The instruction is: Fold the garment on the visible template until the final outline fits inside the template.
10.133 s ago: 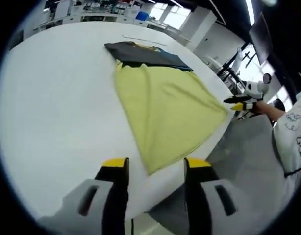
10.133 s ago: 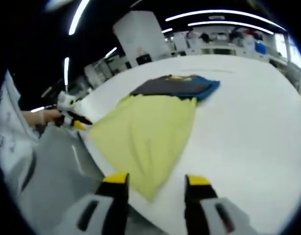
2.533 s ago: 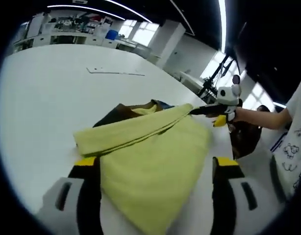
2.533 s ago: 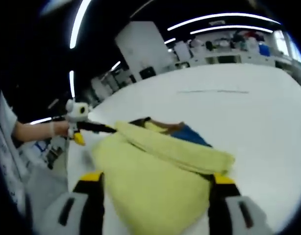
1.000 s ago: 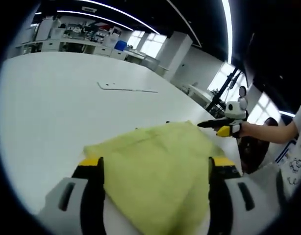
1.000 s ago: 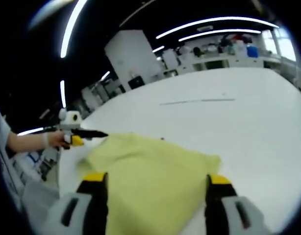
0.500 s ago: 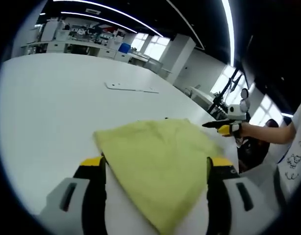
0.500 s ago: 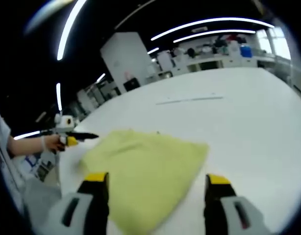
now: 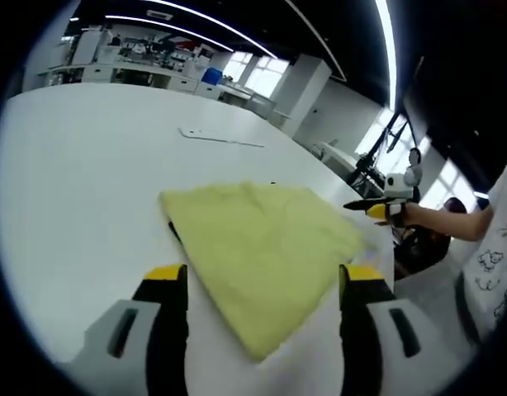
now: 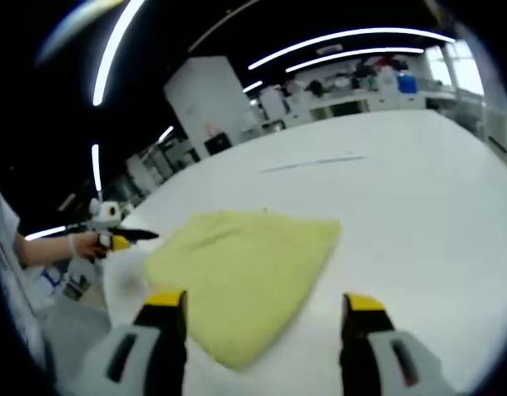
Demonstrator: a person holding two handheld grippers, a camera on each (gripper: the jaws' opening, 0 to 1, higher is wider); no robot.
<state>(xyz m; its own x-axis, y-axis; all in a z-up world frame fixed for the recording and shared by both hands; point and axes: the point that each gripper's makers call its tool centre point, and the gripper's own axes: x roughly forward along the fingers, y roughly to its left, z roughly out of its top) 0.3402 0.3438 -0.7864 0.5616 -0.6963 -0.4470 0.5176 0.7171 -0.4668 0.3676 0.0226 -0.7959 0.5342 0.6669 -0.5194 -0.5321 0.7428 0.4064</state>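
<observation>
A yellow garment (image 9: 262,243) lies folded flat on the white table (image 9: 80,181), near its edge. It also appears in the right gripper view as the yellow garment (image 10: 245,268). My left gripper (image 9: 263,276) stands open just short of the cloth, its jaws wide apart and holding nothing. My right gripper (image 10: 264,304) is likewise open with nothing in it, at the cloth's near edge. From the side, the right gripper (image 9: 373,206) hovers past the garment's far corner, and the left gripper (image 10: 117,239) hovers off the opposite corner. A thin dark sliver (image 9: 174,231) peeks from under the yellow cloth.
A thin pale strip (image 9: 220,138) lies flat farther up the table; it also shows as the strip (image 10: 311,162). A person's hand and sleeve (image 9: 439,221) hold the right gripper beyond the table edge. Benches and shelves (image 9: 146,66) stand far behind.
The yellow garment was folded over the dark one, which is now covered. In the last second both grippers drew back from the cloth, which now lies flat and released.
</observation>
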